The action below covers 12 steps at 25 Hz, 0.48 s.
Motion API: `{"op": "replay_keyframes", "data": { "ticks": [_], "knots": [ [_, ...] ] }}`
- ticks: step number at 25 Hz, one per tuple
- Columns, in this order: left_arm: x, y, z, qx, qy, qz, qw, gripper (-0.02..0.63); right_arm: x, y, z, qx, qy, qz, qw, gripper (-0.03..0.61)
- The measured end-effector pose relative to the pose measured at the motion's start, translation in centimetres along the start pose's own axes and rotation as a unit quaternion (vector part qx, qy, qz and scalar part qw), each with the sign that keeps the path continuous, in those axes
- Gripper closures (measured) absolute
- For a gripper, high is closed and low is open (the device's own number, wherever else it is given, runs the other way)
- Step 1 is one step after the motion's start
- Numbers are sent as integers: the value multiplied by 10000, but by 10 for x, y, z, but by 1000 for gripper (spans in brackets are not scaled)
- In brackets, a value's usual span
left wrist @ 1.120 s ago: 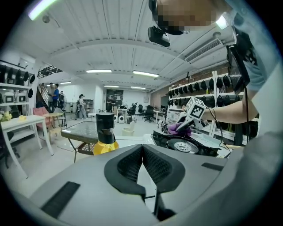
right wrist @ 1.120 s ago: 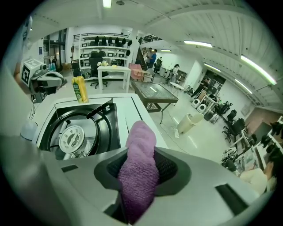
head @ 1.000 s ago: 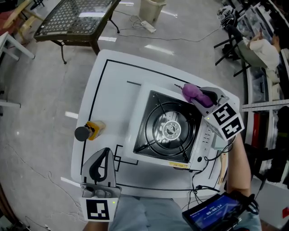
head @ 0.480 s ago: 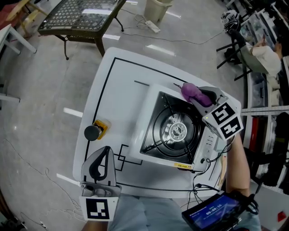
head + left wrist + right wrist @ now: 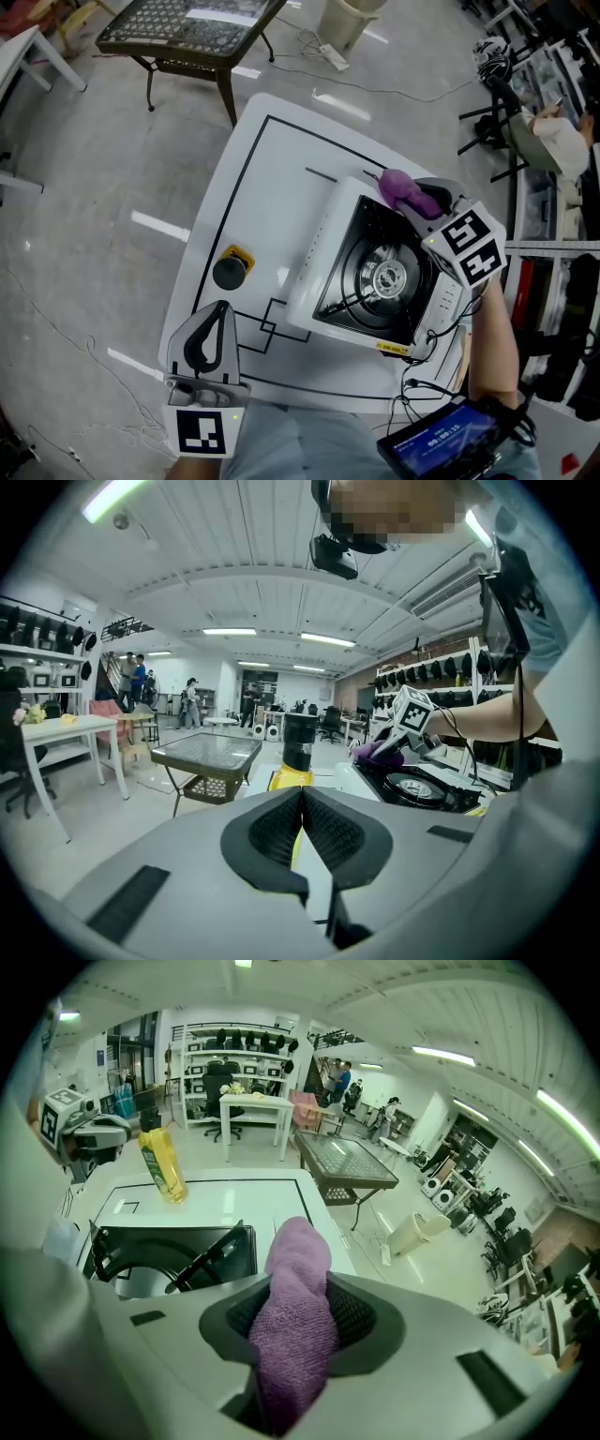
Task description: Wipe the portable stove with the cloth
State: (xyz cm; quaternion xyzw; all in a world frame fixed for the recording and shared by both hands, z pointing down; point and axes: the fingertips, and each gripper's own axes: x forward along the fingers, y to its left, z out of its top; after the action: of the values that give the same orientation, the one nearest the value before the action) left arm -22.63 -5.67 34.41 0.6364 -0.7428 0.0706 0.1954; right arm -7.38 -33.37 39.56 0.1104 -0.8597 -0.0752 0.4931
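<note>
The white portable stove (image 5: 323,267) with a black top and round burner (image 5: 387,278) sits on the white table (image 5: 253,197). My right gripper (image 5: 405,195) is shut on a purple cloth (image 5: 401,190), which hangs at the stove's far right corner. In the right gripper view the purple cloth (image 5: 295,1312) bulges out between the pads, over the stove (image 5: 169,1255). My left gripper (image 5: 208,337) is shut and holds nothing, near the table's front left edge. In the left gripper view its pads (image 5: 302,829) meet, and the stove (image 5: 422,789) lies ahead on the right.
A yellow bottle with a black cap (image 5: 230,267) stands on the table left of the stove, also seen as the bottle (image 5: 161,1166). A glass-topped metal table (image 5: 187,28) and a bin (image 5: 349,21) stand on the floor beyond. A tablet (image 5: 450,441) hangs near my right arm.
The table, stove and bottle have slid right and down in the head view as the head moved. Both grippers keep their places in the picture; the cloth stays gripped at the stove's far corner.
</note>
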Motion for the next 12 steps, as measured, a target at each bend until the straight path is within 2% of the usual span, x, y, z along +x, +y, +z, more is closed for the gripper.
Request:
{"op": "replay_keyframes", "data": {
  "ticks": [12],
  "knots": [
    [-11,32,4,-191,17,159,9997,595,16,6,41,-212,123,101,9996,432]
  ]
}}
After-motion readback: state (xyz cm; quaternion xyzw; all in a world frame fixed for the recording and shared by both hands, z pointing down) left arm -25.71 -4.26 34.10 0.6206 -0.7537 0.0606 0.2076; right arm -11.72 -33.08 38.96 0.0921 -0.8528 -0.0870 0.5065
